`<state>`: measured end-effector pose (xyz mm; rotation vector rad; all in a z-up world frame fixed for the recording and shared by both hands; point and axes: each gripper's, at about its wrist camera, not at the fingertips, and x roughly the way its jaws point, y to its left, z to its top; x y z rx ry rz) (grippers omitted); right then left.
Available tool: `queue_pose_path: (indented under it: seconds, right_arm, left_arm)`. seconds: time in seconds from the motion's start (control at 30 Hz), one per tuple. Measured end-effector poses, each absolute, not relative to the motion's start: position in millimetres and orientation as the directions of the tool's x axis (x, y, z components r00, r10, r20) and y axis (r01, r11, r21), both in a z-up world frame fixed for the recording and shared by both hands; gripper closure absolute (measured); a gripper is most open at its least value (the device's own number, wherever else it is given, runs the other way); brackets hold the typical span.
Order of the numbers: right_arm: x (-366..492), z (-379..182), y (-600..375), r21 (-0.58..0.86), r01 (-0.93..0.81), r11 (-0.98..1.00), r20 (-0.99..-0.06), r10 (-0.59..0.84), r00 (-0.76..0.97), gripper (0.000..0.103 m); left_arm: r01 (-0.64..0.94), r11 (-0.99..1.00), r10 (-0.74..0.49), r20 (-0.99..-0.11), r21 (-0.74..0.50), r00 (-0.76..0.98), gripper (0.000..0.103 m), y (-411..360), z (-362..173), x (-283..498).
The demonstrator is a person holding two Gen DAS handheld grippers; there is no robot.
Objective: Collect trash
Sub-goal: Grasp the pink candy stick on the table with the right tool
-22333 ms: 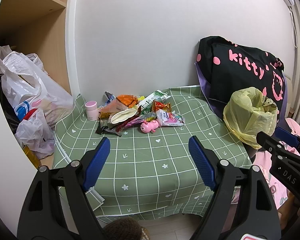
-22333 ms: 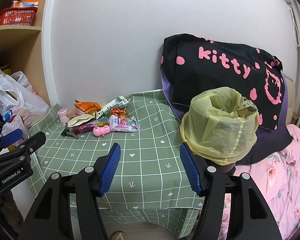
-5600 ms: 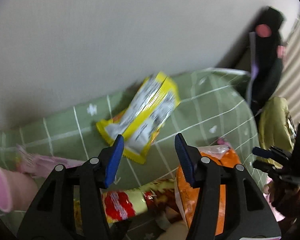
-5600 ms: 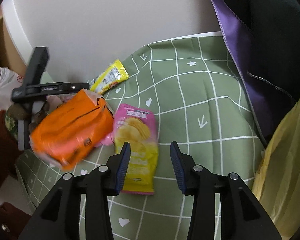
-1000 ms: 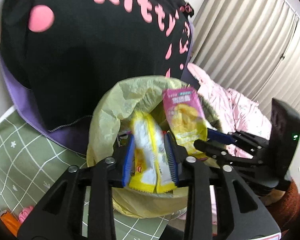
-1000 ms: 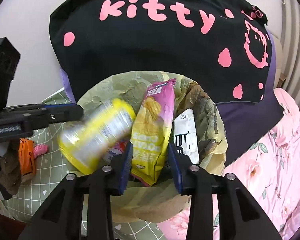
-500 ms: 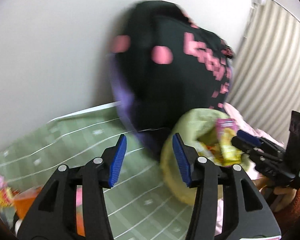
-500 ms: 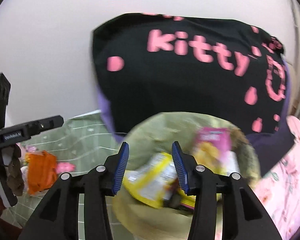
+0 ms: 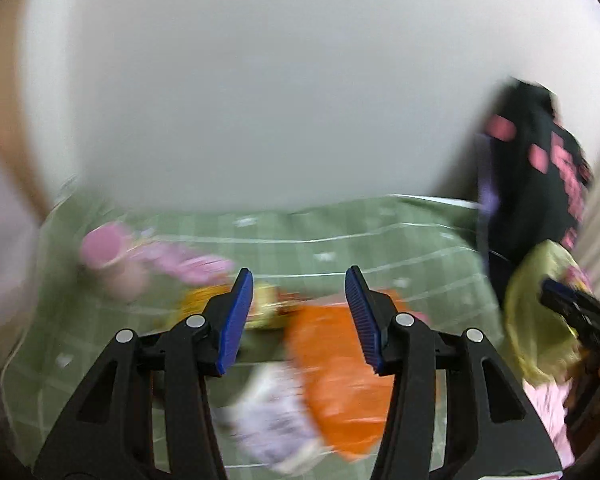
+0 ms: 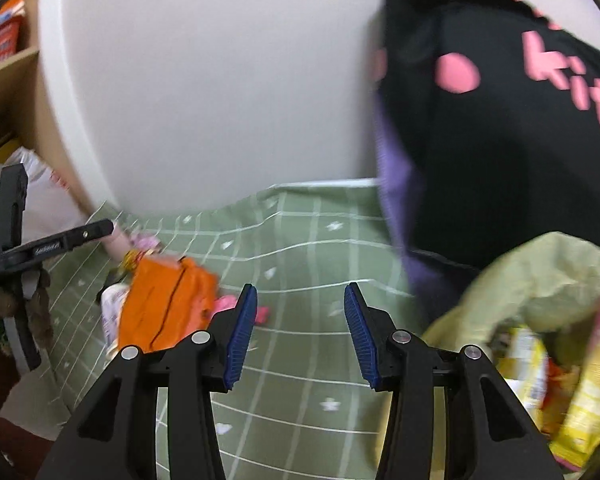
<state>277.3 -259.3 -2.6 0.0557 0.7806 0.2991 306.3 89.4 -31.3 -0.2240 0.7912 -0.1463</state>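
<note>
Both wrappers dropped a second ago now sit in the yellow-green plastic bin bag (image 10: 540,280). Left gripper (image 9: 298,316) and right gripper (image 10: 300,330), jaws apart and empty, have swung back over the green checked worktop (image 10: 320,248). Remaining trash there: crumpled orange plastic packet (image 10: 164,304), then smaller blurred wrappers beside it.

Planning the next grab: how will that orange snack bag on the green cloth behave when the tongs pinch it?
The orange snack bag looks creased and puffy, so probably floppy and light, likely crumpling under a pinch. Its film looks glossy, so it may slip. It lies partly over a white wrapper, which may shift with it.
</note>
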Motion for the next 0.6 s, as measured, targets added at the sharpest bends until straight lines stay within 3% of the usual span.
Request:
queue_pose_path:
  seconds: [0.1,0.37,0.6]
  right_arm:
    - [284,-5,-236,0.176,-0.311,0.934,-0.697,0.341,0.631,0.060]
    - [356,0,-110,0.109,-0.669,0.736,-0.706,0.531,0.469,0.060]
    - [436,-43,-5,0.098,-0.862,0.498,-0.802,0.553,0.228,0.060]
  left_arm:
    - [-0.069,0.949,-0.177,-0.704,-0.306,0.687,0.056,123,-40,299]
    - [-0.155,0.932,-0.150,-0.738,-0.327,0.658,0.052,157,-56,261]
    - [-0.250,0.895,-0.141,-0.766,-0.369,0.628,0.052,169,-68,243]
